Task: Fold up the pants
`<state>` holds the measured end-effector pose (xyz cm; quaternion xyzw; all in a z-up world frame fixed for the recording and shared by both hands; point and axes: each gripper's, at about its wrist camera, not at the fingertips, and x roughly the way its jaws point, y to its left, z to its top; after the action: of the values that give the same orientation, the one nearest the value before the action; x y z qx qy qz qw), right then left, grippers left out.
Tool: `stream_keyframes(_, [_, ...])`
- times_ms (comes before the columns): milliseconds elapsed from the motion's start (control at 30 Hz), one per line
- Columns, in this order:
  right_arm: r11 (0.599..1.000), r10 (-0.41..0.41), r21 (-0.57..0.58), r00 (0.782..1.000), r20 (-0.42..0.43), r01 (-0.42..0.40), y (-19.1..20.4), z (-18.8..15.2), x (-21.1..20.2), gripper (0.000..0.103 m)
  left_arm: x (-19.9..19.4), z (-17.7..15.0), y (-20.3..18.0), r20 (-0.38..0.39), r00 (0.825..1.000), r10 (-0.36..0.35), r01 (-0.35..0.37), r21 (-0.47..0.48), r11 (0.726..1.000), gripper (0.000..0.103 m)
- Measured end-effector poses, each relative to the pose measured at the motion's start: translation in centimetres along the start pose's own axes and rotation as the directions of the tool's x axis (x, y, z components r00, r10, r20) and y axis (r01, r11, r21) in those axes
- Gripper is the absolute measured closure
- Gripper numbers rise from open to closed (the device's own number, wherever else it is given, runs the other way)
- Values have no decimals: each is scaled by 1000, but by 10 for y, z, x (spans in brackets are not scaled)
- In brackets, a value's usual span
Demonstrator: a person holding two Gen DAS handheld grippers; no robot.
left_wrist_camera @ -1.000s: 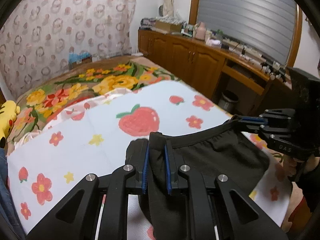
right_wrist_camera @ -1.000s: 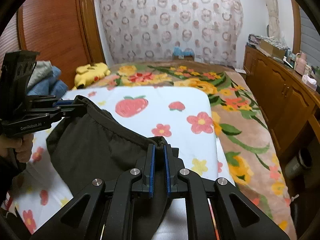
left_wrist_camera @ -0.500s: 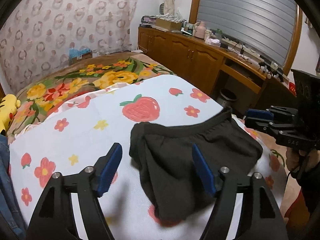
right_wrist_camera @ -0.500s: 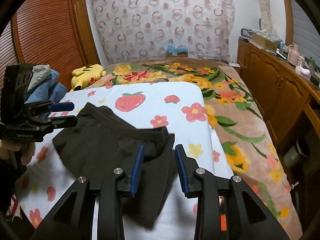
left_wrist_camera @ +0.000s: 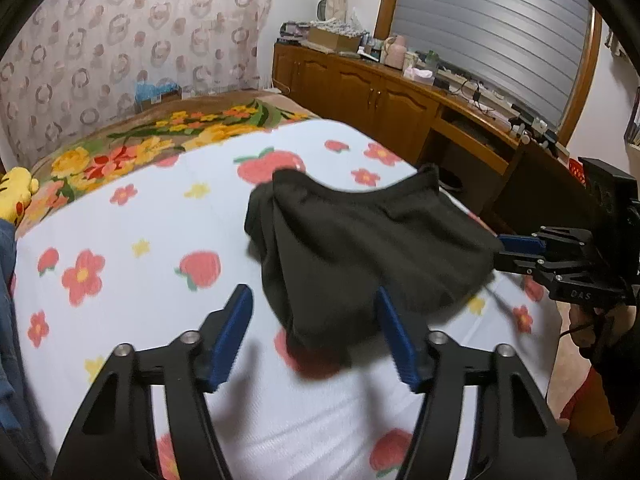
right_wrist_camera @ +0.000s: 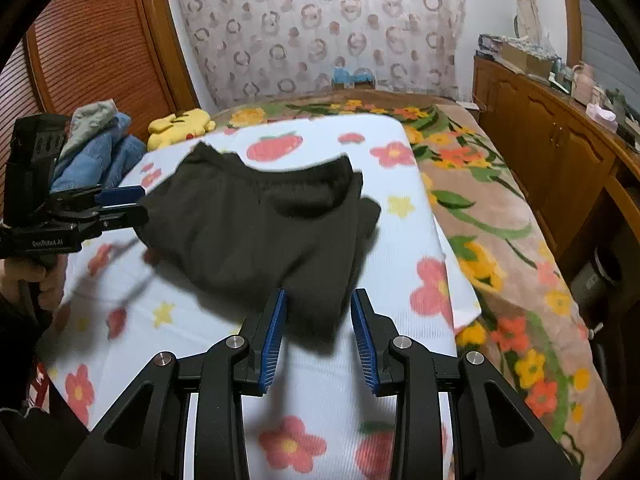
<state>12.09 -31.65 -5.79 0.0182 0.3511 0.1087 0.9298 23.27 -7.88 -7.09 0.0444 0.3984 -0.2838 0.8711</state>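
1. Pants: one pair, dark, lying loose and rumpled on the white fruit-and-flower sheet of the bed; waistband toward the far side, a narrower folded-under end toward both cameras. Neither tool holds them.
2. Left gripper: jaws parted, which have just been closing a little after opening wide; the near end of the pants shows in the gap between the blue pads, but the pads do not press on it.
3. Right gripper: jaws parted more narrowly, having just opened; the near hem of the cloth sits ahead between the pads, unpinched.
4. Governing relation: the garment lies ahead of both tools, and its width runs from one tool to the other. Each tool stands at its own end of the near edge, so neither is plainly nearer.
5. Judged step: release done; the next grasp probably takes the near hem or the side corners.
6. Surroundings: yellow plush toy; wooden cabinets; denim heap.
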Motion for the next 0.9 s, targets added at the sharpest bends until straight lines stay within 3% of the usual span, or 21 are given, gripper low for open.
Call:
stream_keyframes(333, [1000,17,18,1000,-15,-17,-5,3,12,68,14,-11,2,-51,999,-18,17,-19,1000,64])
stream_keyframes(367, [1000,23,19,1000,-15,-23,-5,3,12,73,14,-12,3,-55,998,-19,17,-31,999,67])
stream_keyframes(400, [999,38,20,999,-16,-37,-4,2,12,85,14,-12,3,-53,998,-29,28,-36,999,71])
stream_keyframes(467, [998,52,18,999,-5,-52,-3,-1,10,90,11,-13,0,-45,998,-34,33,-32,999,85])
stream_keyframes(533, [998,54,20,998,9,-55,-3,-2,7,93,6,-13,-3,-35,999,-26,25,-28,999,91])
stream_keyframes(900, [996,89,-11,993,75,-89,13,-25,-33,95,-56,-37,-20,53,998,21,-20,-20,1000,92])
